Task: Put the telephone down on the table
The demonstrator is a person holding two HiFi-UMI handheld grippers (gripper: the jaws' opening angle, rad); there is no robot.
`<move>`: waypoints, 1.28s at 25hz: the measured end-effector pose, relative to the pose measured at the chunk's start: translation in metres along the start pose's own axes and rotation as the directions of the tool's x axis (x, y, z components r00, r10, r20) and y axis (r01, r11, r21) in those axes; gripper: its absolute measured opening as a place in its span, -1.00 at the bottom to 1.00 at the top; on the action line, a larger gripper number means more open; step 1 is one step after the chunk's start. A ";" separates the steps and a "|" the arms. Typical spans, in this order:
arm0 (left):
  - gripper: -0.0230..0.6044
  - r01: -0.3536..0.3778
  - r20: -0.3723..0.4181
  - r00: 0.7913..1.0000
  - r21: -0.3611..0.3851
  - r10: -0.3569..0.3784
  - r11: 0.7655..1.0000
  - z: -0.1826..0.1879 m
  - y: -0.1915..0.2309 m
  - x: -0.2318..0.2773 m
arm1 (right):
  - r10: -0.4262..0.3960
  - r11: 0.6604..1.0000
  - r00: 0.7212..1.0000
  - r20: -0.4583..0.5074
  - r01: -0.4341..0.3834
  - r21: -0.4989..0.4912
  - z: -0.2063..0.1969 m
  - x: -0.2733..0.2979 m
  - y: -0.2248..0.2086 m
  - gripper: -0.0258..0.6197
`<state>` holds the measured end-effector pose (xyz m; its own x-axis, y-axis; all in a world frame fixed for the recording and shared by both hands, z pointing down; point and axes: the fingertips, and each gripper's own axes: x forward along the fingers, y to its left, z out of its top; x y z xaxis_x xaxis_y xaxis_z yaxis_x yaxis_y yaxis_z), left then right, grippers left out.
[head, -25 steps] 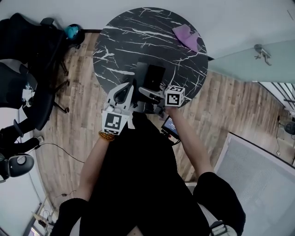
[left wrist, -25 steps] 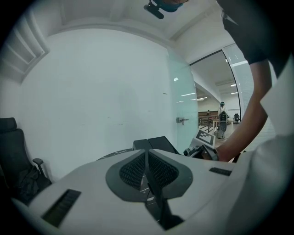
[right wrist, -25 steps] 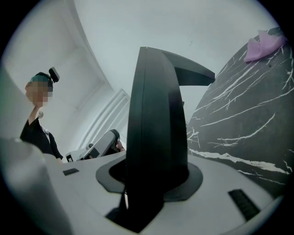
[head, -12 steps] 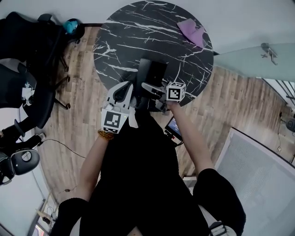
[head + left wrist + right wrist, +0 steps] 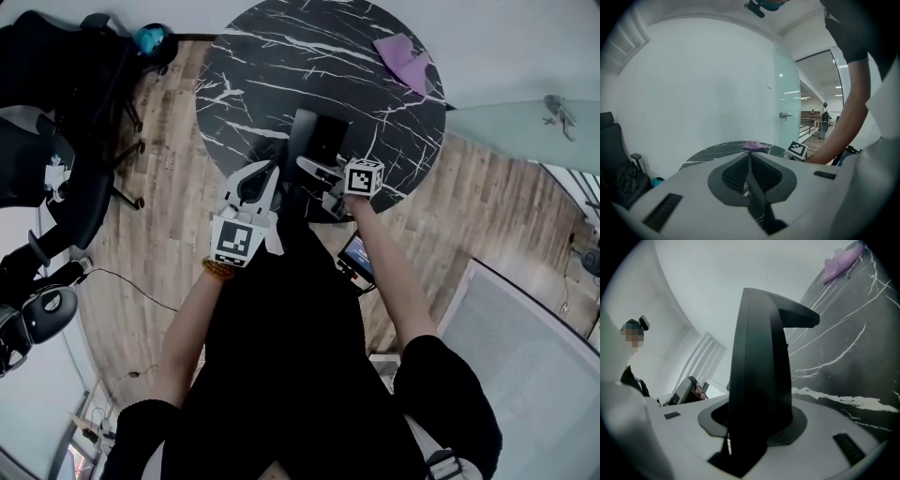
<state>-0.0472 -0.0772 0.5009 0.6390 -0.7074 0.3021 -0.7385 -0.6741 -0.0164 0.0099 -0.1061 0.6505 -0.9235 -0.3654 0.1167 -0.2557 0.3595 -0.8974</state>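
Note:
A black telephone [image 5: 314, 142] is over the near part of the round black marble table [image 5: 272, 66]. My right gripper [image 5: 323, 172], with its marker cube, is shut on the telephone's near end. In the right gripper view the telephone [image 5: 761, 357] stands tall between the jaws of that gripper [image 5: 757, 430], with the table [image 5: 848, 357] beside it. I cannot tell whether the telephone touches the table. My left gripper [image 5: 265, 173] hangs just left of it at the table's near edge. In the left gripper view its jaws [image 5: 750, 171] are pressed together with nothing between them.
A purple cloth [image 5: 405, 61] lies at the table's far right rim. Black office chairs [image 5: 56, 112] stand to the left on the wood floor. A small screen device [image 5: 358, 258] lies on the floor under my right arm. A glass partition [image 5: 525, 131] is at the right.
The head view has shifted a little, so the table sits higher and further right in the picture. Both grippers and the telephone keep about the same place at the table's near edge.

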 end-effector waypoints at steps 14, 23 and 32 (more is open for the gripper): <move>-0.84 -0.007 -0.026 1.000 -0.024 0.006 1.000 -0.015 -0.002 -0.009 | -0.059 0.995 0.998 0.006 0.058 0.080 -0.016 0.004 -0.033 -0.37; -0.83 -0.020 -0.037 0.999 -0.032 0.019 0.999 -0.020 0.002 -0.011 | -0.105 0.989 0.994 -0.004 0.105 0.104 -0.018 0.004 -0.052 -0.37; -0.83 -0.025 -0.053 0.998 -0.041 0.023 0.999 -0.027 0.003 -0.011 | -0.148 0.984 0.988 -0.031 0.150 0.096 -0.023 0.004 -0.062 -0.37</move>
<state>-0.0624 -0.0655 0.5231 0.6099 -0.7101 0.3519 -0.7622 -0.6471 0.0151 0.0157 -0.1101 0.7167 -0.8839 -0.3879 0.2614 -0.3631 0.2167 -0.9062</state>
